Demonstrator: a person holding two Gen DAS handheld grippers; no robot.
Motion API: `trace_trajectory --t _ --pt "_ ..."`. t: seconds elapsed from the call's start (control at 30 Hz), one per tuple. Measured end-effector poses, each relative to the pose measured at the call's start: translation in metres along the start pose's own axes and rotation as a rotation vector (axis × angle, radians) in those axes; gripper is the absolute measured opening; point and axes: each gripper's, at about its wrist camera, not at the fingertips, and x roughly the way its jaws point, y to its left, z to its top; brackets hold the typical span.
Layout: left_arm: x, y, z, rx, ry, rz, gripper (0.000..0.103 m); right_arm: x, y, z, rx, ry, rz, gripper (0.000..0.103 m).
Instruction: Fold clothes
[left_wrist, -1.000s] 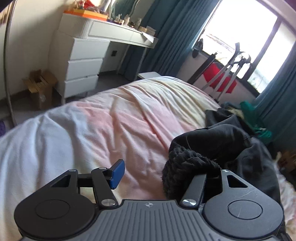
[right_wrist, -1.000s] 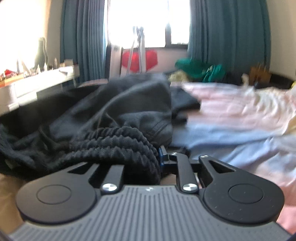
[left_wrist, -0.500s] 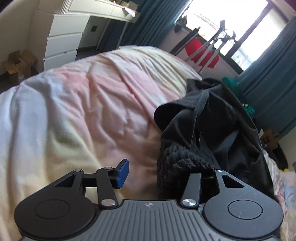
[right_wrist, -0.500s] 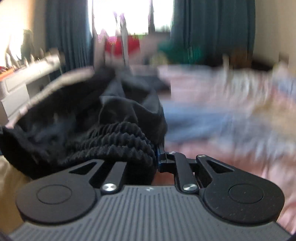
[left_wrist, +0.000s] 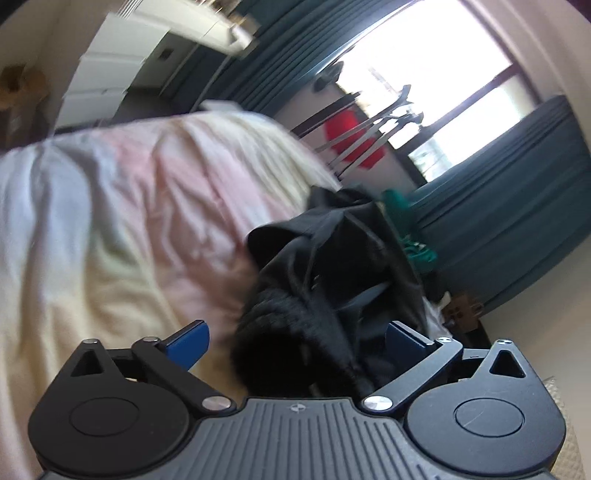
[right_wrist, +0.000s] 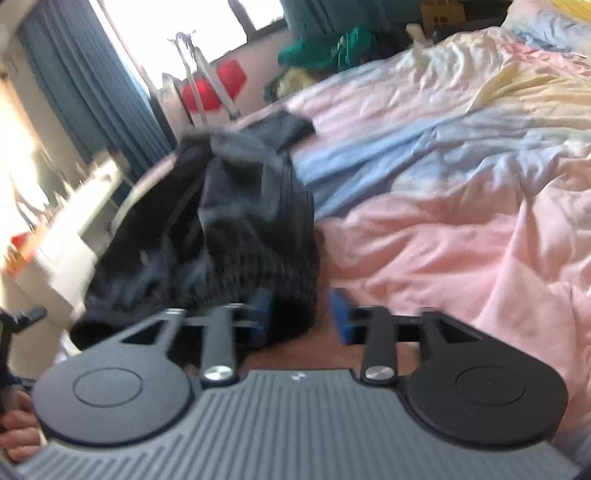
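A black garment (left_wrist: 332, 258) with a thick ribbed waistband lies bunched on the pastel duvet (left_wrist: 129, 203). My left gripper (left_wrist: 295, 339) is open wide, and the waistband sits loosely between its blue pads (left_wrist: 188, 341). In the right wrist view the same black garment (right_wrist: 240, 206) is heaped to the left on the duvet (right_wrist: 461, 221). My right gripper (right_wrist: 302, 310) is open. The waistband lies against its left pad (right_wrist: 264, 306), and a gap shows before the right pad. Both views are blurred by motion.
A white dresser (left_wrist: 110, 74) and a cardboard box (left_wrist: 18, 85) stand beyond the bed's left edge. A drying rack with a red item (right_wrist: 210, 85) and green clothes (right_wrist: 325, 48) are near the window. A person's hand (right_wrist: 18, 424) shows at lower left.
Both grippers have opened wider and the black garment has slipped loose from the right one. The garment has dropped into a heap, and both cameras have tilted.
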Motion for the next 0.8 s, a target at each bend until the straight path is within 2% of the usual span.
trace_trajectory --t 0.03,0.13,0.2,0.27,0.33,0.4,0.47,0.5,0.53,0.57,0.67,0.8 --pt "0.004 -0.004 -0.001 0.015 -0.01 0.012 0.103 -0.003 -0.003 0.002 0.025 -0.01 0.024 0.085" --pt "0.025 -0.008 -0.005 0.029 0.005 0.04 0.102 -0.013 -0.012 0.007 0.1 -0.041 0.094 0.085" --pt "0.044 -0.006 -0.006 0.013 0.052 0.031 0.099 0.003 -0.013 0.008 0.126 -0.016 0.134 0.084" --pt "0.062 -0.004 -0.006 -0.002 0.092 0.037 0.092 0.025 -0.009 0.01 0.101 0.012 0.095 0.084" --pt "0.075 -0.001 -0.007 -0.001 0.116 0.056 0.076 0.047 -0.005 0.01 0.064 0.037 0.035 0.084" --pt "0.085 0.004 -0.008 -0.002 0.128 0.071 0.068 0.063 -0.006 0.006 0.051 0.067 0.007 0.083" --pt "0.09 0.008 -0.006 -0.007 0.129 0.07 0.048 0.068 -0.01 -0.001 0.088 0.119 0.038 0.065" --pt "0.091 0.008 -0.004 -0.004 0.132 0.075 0.029 0.065 -0.009 -0.002 0.088 0.119 0.046 0.063" --pt "0.093 0.006 0.0 -0.001 0.138 0.078 0.019 0.061 -0.007 -0.003 0.081 0.109 0.051 0.053" --pt "0.092 0.002 0.003 0.003 0.136 0.076 0.019 0.056 -0.005 -0.003 0.077 0.099 0.07 0.047" --pt "0.082 -0.013 0.018 0.037 0.092 0.069 0.017 0.033 0.005 -0.012 0.084 0.065 0.126 0.039" --pt "0.062 -0.03 0.064 0.029 0.023 0.029 0.016 0.012 0.031 -0.025 0.089 0.08 0.206 0.038"
